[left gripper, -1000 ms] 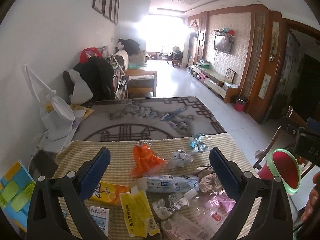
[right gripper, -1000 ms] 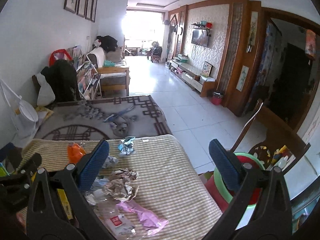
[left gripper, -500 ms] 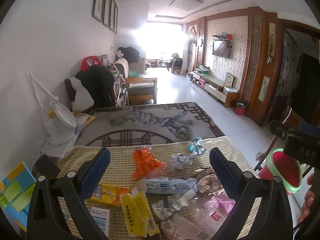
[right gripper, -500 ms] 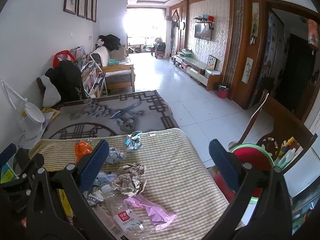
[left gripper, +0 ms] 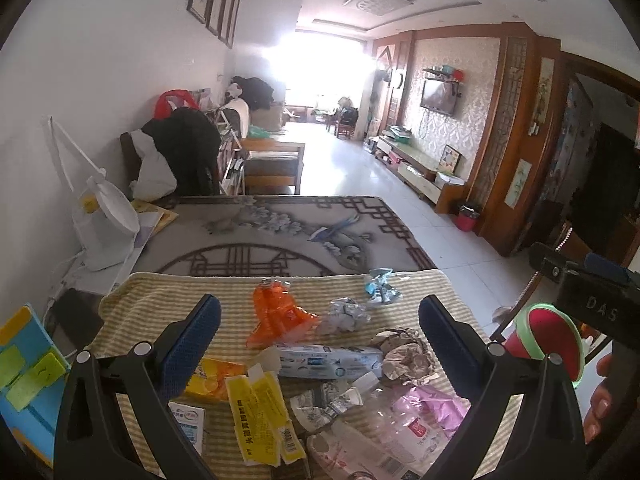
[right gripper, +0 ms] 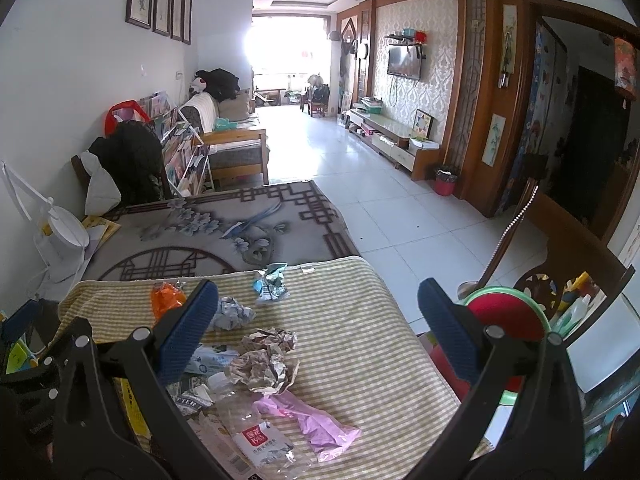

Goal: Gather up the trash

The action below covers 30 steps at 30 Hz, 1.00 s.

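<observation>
Trash lies on a striped cloth (left gripper: pixel 144 312) (right gripper: pixel 360 320): an orange wrapper (left gripper: pixel 276 316) (right gripper: pixel 166 300), a toothpaste box (left gripper: pixel 328 362), yellow packets (left gripper: pixel 260 412), crumpled brown paper (left gripper: pixel 404 354) (right gripper: pixel 264 360), a flattened clear bottle (left gripper: pixel 396 428) (right gripper: pixel 256 436), a pink bag (right gripper: pixel 316 420), a blue-white wrapper (left gripper: pixel 380 286) (right gripper: pixel 272 282) and silver foil (left gripper: pixel 344 314) (right gripper: pixel 232 312). My left gripper (left gripper: pixel 320 332) is open and empty above the pile. My right gripper (right gripper: pixel 318 326) is open and empty, further right. A red bin with green rim (left gripper: pixel 548 344) (right gripper: pixel 504 320) stands off the table's right edge.
A patterned grey table top (left gripper: pixel 272 232) lies beyond the cloth. A white desk lamp (left gripper: pixel 104 224) and papers stand at the left by the wall. A wooden chair (right gripper: pixel 560 248) is at the right. The right gripper's body (left gripper: pixel 592 300) shows at the left view's right edge.
Both grippers have drawn back and risen a little, so more of the cloth and trash shows. Both stay open and nothing was taken hold of.
</observation>
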Tool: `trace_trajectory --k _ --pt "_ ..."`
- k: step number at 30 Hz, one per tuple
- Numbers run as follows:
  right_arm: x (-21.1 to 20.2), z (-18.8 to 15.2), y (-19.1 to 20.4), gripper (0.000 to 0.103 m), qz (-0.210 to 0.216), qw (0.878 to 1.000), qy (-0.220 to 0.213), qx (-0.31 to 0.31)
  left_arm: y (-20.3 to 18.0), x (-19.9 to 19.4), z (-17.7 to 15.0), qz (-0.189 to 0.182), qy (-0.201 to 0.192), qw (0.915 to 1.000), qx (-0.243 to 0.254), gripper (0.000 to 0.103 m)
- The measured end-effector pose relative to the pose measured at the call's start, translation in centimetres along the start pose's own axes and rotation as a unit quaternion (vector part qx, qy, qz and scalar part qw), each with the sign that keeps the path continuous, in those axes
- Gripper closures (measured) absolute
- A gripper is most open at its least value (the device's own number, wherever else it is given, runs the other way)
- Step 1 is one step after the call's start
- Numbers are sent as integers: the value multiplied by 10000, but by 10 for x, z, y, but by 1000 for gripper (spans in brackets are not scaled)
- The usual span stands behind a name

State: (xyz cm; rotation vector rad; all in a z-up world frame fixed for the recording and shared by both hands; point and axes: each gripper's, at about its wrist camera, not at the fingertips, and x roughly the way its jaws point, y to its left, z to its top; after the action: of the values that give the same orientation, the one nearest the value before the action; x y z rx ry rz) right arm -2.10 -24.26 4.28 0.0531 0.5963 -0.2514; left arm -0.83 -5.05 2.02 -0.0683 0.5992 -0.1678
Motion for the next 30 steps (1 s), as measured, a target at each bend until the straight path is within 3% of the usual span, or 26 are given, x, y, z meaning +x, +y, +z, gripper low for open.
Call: trace_trajectory --k 30 --pt "14 4 9 4 54 9999 116 -8 11 5 1 174 35 9998 -7 8"
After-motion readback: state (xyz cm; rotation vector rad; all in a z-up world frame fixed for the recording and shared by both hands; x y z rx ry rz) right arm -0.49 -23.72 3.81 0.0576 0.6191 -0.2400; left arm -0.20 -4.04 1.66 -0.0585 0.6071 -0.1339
